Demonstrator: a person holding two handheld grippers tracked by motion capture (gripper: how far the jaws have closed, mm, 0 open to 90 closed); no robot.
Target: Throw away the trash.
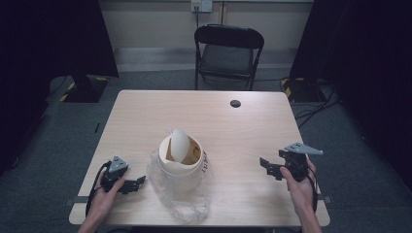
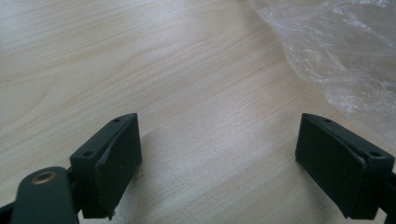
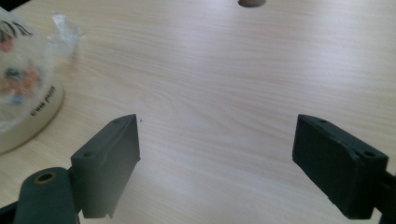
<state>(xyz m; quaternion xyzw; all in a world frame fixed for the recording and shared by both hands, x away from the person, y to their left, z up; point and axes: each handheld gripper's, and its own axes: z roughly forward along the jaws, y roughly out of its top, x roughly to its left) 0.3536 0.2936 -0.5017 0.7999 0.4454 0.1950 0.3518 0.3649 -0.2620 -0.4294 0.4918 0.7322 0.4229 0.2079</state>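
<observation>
One table (image 1: 145, 116), pale wood-grain laminate, rectangular, filling the centre of the high view; grey carpet around it. One folding chair (image 1: 228, 51), black frame with a dark padded seat, stands beyond the far edge at top centre.

One cream bin (image 1: 180, 167), round and squat, sits at lower centre of the high view, between the two grippers. Its swing lid (image 1: 179, 144), a smooth pale oval, is tipped up on edge, and a tan interior shows behind it. Dark lettering runs down the bin's right side; too small to read there. In the right gripper view the bin shows at the left edge with blurred coloured print and a line of black letters along its base, not legible.

One clear plastic bag (image 1: 187, 206), thin, crinkled and glossy, lies under and around the bin and spreads toward the near table edge. It fills the upper right of the left gripper view (image 2: 345, 51).

Two grippers, one per hand. Left gripper (image 1: 134, 185) rests low at lower left of the high view, just beside the bag, jaws spread wide over bare wood, holding nothing. Right gripper (image 1: 267, 167) at lower right, well apart from the bin, jaws likewise spread and empty; a grey three-cornered plate on top.

One small dark round hole (image 1: 235, 103) in the tabletop, upper right of centre.
</observation>
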